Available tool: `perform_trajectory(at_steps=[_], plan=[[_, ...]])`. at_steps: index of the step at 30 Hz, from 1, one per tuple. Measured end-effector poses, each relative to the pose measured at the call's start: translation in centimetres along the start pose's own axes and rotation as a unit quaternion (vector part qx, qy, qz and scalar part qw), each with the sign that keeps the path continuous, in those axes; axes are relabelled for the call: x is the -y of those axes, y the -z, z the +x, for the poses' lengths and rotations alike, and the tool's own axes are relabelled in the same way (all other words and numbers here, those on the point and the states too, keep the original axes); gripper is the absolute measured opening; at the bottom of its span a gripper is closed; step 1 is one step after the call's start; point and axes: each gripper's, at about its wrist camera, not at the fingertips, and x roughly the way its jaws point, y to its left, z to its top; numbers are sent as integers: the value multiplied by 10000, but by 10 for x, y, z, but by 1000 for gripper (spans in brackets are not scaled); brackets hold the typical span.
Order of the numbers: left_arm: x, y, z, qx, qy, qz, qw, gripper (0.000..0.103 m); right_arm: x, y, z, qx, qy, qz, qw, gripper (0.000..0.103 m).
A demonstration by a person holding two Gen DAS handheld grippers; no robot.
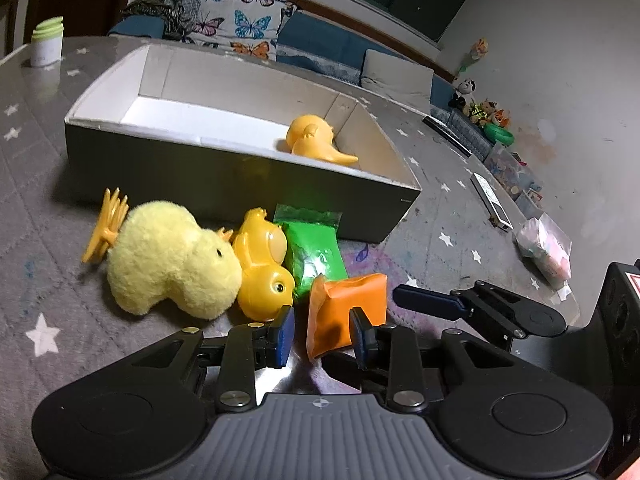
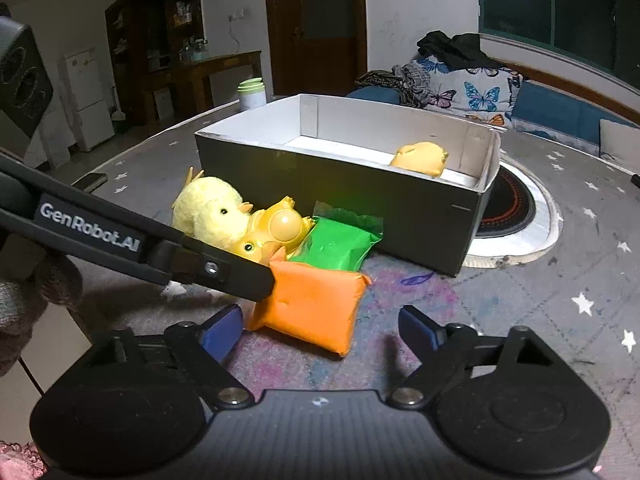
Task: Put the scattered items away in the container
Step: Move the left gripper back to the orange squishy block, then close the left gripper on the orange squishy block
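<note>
An open cardboard box [image 1: 224, 168] [image 2: 360, 200] stands on the table with one orange plastic duck [image 1: 314, 140] [image 2: 420, 158] inside. In front of it lie a fluffy yellow plush duck [image 1: 168, 258] [image 2: 210, 210], a second orange plastic duck [image 1: 262, 264] [image 2: 276, 232], a green packet [image 1: 314, 246] [image 2: 336, 246] and an orange packet [image 1: 346, 312] [image 2: 312, 306]. My left gripper [image 1: 322, 338] is open, its jaws on either side of the orange packet's near end. My right gripper [image 2: 320, 330] is open just in front of the orange packet.
A white jar with a green lid [image 1: 47, 42] [image 2: 252, 94] stands behind the box. A round black hotplate [image 2: 516, 208] is set in the table right of the box. A clear bag [image 1: 546, 248] lies at the right. A sofa with butterfly cushions [image 1: 248, 26] is behind.
</note>
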Motion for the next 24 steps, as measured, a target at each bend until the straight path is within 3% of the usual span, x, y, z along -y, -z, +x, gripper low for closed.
perform_trajectory(at_steps=[9, 24], plan=[[3, 3, 9, -26, 7, -34, 10000, 30, -8, 1, 4, -24, -73, -43, 10000, 59], [13, 1, -3, 214, -85, 124, 9997, 28, -13, -2, -7, 159, 47, -83, 9998, 57]])
